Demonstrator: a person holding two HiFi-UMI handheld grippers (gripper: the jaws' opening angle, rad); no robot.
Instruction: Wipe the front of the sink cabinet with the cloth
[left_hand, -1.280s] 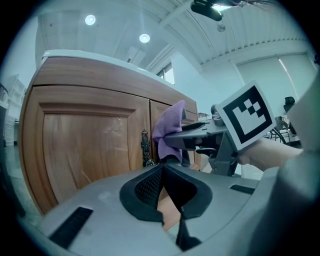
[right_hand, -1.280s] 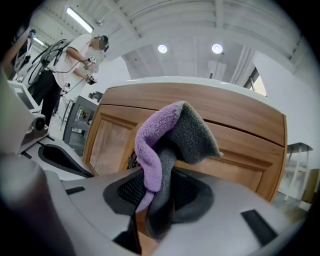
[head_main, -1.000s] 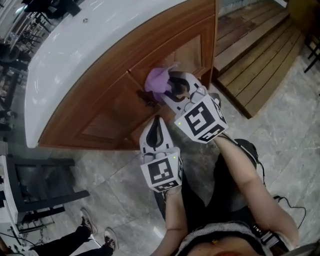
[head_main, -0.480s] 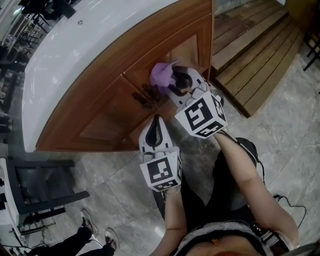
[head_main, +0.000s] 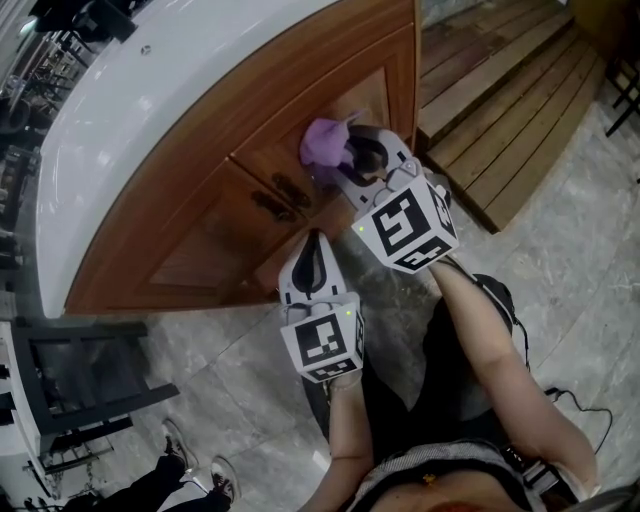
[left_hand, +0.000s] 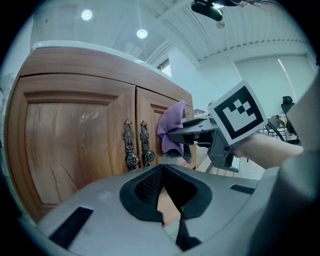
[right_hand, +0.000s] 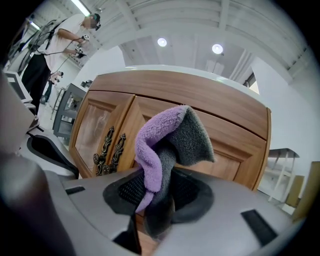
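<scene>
The right gripper fingers pinch the purple-grey cloth, which bunches past their tips against the cabinet door. The handles lie to the fingers' left. The left gripper, closed and empty, sits farther off.

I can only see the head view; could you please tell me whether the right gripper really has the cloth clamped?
Observer: Yes. The right gripper view shows the right gripper shut on the cloth, which is purple on one face and grey on the other.
Operator: Thank you. Is the left gripper carrying anything?
Observer: No. In its own view the left gripper is shut with nothing between its jaws.
Operator: Does the cloth reach the door?
Observer: From the left gripper view it seems to lie against the right door, beside the handles.
</scene>
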